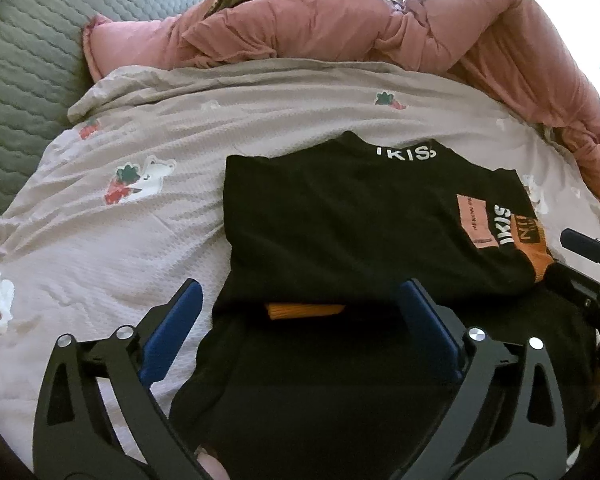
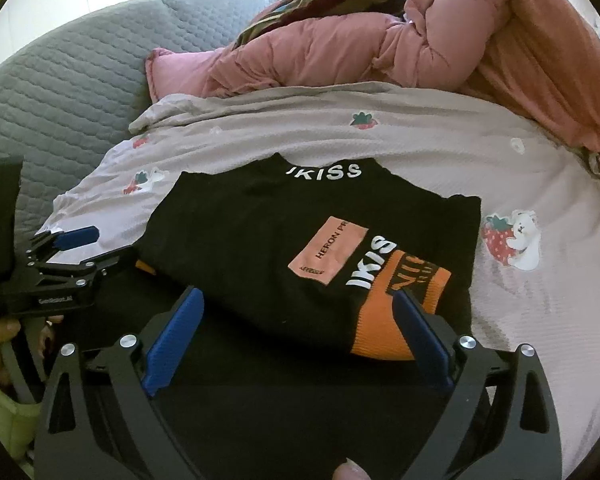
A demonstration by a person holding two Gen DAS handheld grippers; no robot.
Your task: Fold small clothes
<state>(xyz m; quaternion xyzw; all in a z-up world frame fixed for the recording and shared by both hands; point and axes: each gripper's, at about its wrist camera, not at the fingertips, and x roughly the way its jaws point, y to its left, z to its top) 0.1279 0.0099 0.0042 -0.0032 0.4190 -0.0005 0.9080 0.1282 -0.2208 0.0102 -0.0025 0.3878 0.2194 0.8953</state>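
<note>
A small black sweater (image 1: 340, 216) with white "IKISS" lettering, a pink patch and orange cuffs lies partly folded on the bed; it also shows in the right wrist view (image 2: 268, 232). Both sleeves are folded in over the body. My left gripper (image 1: 302, 294) is open, its blue pads straddling the sweater's near left part, just above an orange cuff (image 1: 306, 310). My right gripper (image 2: 298, 300) is open over the near right part, by the orange cuff (image 2: 384, 328). The left gripper shows in the right wrist view (image 2: 80, 248), open. Neither holds cloth.
The sweater lies on a pale sheet with strawberry-and-bear prints (image 1: 120, 208). A pink quilt (image 1: 380, 32) is heaped along the back and right. A grey quilted cover (image 1: 24, 60) is at the left. The right gripper's side shows at the right edge (image 1: 592, 268).
</note>
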